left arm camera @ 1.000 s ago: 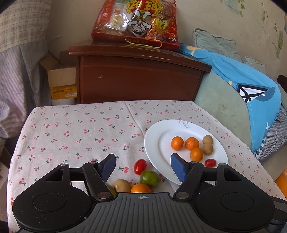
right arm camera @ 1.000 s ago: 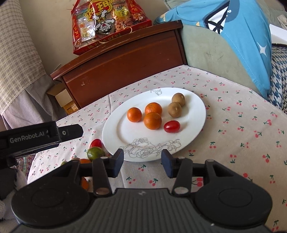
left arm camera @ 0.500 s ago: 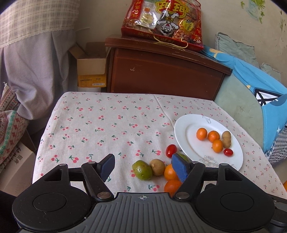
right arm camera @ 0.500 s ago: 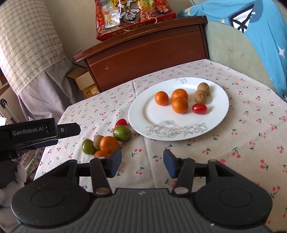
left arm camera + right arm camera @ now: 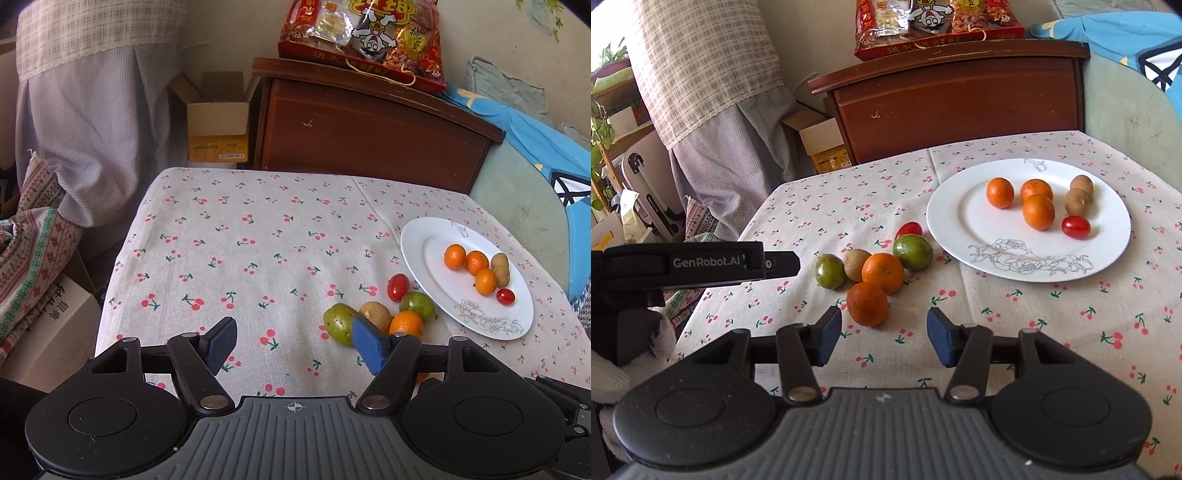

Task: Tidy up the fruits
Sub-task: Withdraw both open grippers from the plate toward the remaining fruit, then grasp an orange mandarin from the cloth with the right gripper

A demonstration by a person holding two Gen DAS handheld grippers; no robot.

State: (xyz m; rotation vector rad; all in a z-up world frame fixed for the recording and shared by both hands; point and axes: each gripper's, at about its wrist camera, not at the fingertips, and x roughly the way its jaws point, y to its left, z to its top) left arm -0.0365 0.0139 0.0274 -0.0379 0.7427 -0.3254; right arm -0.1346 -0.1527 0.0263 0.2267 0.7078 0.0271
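A white plate (image 5: pixel 1108 254) (image 5: pixel 417 243) holds three oranges (image 5: pixel 1038 211), two kiwis (image 5: pixel 1076 201) and a cherry tomato (image 5: pixel 1075 226). Left of it on the cloth lies a cluster: two oranges (image 5: pixel 882 272) (image 5: pixel 867 303), two green fruits (image 5: pixel 912 252) (image 5: pixel 829 271), a kiwi (image 5: pixel 856 264) and a cherry tomato (image 5: pixel 908 229). The cluster also shows in the left wrist view (image 5: pixel 373 314). My right gripper (image 5: pixel 882 336) is open and empty, just short of the nearest orange. My left gripper (image 5: pixel 293 341) is open and empty, left of the cluster; its body (image 5: pixel 698 263) shows in the right wrist view.
The table wears a cherry-print cloth (image 5: pixel 258 243). Behind it stands a brown wooden cabinet (image 5: pixel 369 125) with a red snack bag (image 5: pixel 365 37) on top. An open cardboard box (image 5: pixel 218 125) sits left of the cabinet. A blue-covered seat (image 5: pixel 535 177) is at the right.
Both grippers have pulled back and swung left, away from the plate. The fruit cluster now lies ahead of my right gripper and right of my left gripper. No fruit has moved.
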